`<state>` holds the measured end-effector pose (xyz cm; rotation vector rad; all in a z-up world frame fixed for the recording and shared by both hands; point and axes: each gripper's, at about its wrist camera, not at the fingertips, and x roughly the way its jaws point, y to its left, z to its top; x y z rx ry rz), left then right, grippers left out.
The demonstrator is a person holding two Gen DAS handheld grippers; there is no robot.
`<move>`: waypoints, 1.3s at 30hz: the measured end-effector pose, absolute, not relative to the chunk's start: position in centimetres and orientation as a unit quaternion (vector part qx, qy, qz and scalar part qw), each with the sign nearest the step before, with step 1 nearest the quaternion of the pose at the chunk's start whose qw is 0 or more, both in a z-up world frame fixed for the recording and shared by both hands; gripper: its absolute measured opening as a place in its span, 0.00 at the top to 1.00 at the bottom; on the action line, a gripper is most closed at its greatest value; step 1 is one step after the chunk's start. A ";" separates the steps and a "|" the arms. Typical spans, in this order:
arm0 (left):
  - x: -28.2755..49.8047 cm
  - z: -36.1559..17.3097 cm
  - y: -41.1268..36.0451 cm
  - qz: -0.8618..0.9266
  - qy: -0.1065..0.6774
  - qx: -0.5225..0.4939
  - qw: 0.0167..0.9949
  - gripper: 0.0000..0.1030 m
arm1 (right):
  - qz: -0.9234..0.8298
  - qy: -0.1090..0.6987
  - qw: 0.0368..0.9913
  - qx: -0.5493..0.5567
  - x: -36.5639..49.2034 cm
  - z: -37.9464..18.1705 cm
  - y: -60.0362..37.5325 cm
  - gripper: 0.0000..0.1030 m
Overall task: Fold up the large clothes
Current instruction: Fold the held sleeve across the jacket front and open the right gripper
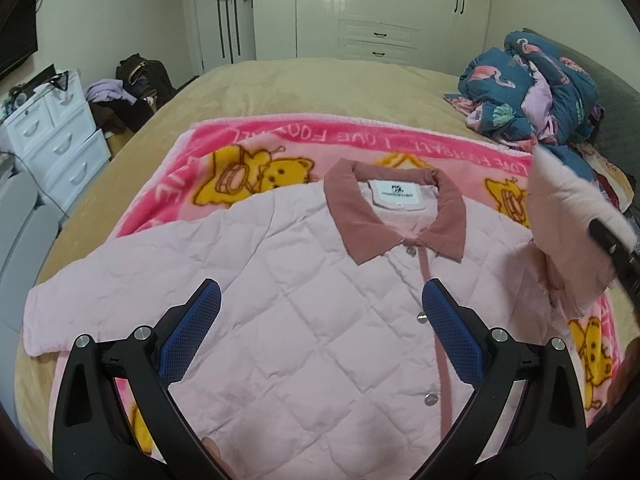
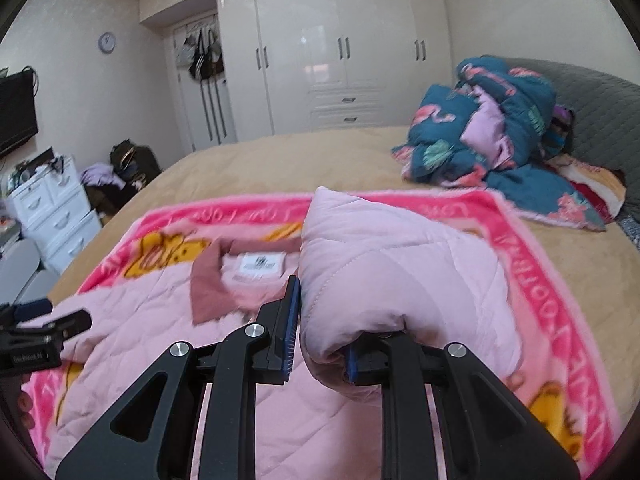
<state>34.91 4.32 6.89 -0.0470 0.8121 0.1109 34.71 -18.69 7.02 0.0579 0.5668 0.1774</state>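
Observation:
A pale pink quilted jacket [image 1: 304,304] with a dusty-rose collar [image 1: 360,216] lies front up, snaps closed, on a pink cartoon blanket [image 1: 248,148]. My left gripper [image 1: 320,312] hovers open over the jacket's chest with nothing between its blue pads. My right gripper [image 2: 320,332] is shut on the jacket's right sleeve [image 2: 384,264], which is lifted and bunched over the fingers. In the left wrist view that raised sleeve [image 1: 568,216] and the right gripper's black finger show at the right edge. The left gripper [image 2: 36,320] appears at the left edge of the right wrist view.
The blanket [image 2: 516,264] lies on a tan bed [image 1: 304,84]. A heap of blue patterned bedding [image 1: 536,92] sits at the bed's far right by a grey headboard [image 2: 600,120]. White wardrobes [image 2: 340,52] stand behind. White drawers [image 1: 56,140] and piled clothes stand left.

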 end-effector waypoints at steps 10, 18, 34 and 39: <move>34.9 3.0 4.2 0.046 0.424 -0.026 0.904 0.08 | 0.136 0.362 0.919 0.079 35.2 -1.0 -14.8 0.78; 34.7 1.2 4.8 0.048 0.438 -0.042 0.897 0.08 | 0.161 0.396 0.891 0.155 33.4 -3.2 -15.2 0.34; 34.8 2.6 7.0 0.048 0.432 -0.098 0.895 0.08 | 0.116 0.340 0.899 0.249 33.7 -0.5 -21.1 0.76; 35.3 4.5 8.9 0.057 0.412 -0.126 0.901 0.08 | 0.166 0.307 0.923 0.165 33.4 2.2 -16.5 0.79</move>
